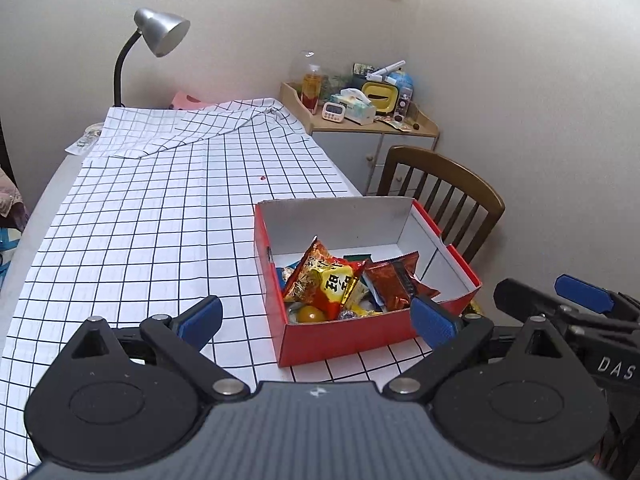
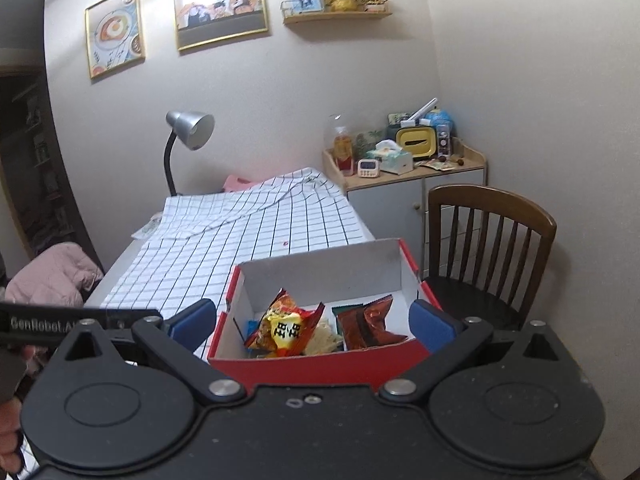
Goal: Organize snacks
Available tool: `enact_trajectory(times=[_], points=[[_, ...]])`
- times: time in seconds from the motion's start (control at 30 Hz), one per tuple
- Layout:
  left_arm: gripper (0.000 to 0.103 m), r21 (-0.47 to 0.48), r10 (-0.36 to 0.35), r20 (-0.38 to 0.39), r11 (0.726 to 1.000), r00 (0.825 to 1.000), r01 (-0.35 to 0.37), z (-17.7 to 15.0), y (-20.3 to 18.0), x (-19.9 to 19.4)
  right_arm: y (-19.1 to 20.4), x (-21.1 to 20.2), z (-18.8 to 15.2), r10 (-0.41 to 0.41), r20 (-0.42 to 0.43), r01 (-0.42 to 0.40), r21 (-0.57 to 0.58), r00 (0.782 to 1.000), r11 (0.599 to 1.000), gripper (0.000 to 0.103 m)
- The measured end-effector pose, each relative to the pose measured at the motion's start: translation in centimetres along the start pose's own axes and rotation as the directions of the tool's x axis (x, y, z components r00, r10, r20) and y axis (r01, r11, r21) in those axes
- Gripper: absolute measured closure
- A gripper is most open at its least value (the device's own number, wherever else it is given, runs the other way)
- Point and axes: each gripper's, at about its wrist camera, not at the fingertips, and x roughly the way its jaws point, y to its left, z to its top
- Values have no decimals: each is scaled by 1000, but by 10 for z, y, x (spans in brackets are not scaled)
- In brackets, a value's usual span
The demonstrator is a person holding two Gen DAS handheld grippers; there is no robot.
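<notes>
The left gripper (image 1: pixel 318 320) stands with its jaws spread wide and nothing between the pads, hanging just short of the near wall of the red box (image 1: pixel 344 338). The right gripper (image 2: pixel 312 322) is likewise released and empty, its pads straddling the box's near corners without pressing them (as far as its view shows). Inside lie the snacks: an orange-yellow packet (image 1: pixel 324 278) and a brown packet (image 1: pixel 394 282) on smaller pieces. The box sits near the right edge of the checked tablecloth (image 1: pixel 160 216), beside a wooden chair (image 2: pixel 490 240); the cloth left of it is open.
</notes>
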Motion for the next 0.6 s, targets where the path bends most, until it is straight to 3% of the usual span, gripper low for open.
enact_trajectory(times=[0.6], points=[[2, -45, 29, 23, 999, 999, -28, 1, 11, -4, 10, 7, -4, -4, -31, 4, -12, 1000, 1000, 0]])
